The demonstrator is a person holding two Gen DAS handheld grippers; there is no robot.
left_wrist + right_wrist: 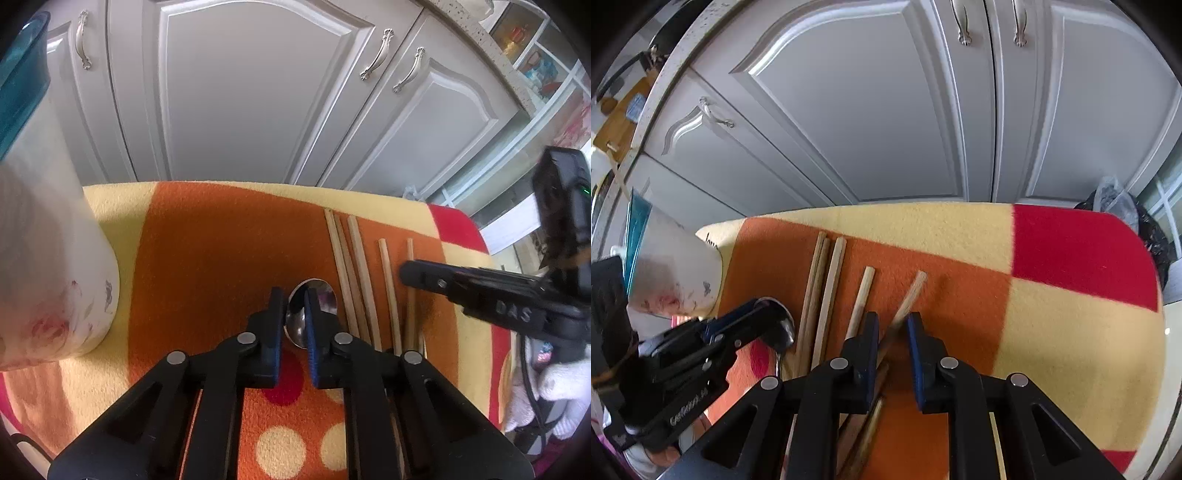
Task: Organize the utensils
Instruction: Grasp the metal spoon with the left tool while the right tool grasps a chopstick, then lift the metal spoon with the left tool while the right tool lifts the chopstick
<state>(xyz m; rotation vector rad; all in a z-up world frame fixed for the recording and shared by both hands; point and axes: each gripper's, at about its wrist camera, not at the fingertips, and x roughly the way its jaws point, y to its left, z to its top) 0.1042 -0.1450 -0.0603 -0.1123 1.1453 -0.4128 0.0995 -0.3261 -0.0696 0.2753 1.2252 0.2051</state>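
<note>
A metal spoon (314, 314) lies on the orange patch of a blanket (207, 258) covering the counter, and serves as the landmark here. The left gripper (293, 310) hangs directly over the spoon's bowl, jaws parted a little with nothing held between them. Just right of the spoon lie five wooden chopsticks (354, 280), roughly parallel. The right gripper (892, 334) sits over the chopstick farthest from the spoon (908, 295), jaws open either side of it, not gripping. Left of the spoon stands a white floral container (48, 236) with a teal rim. Beyond are grey cabinet doors (258, 92).
</note>
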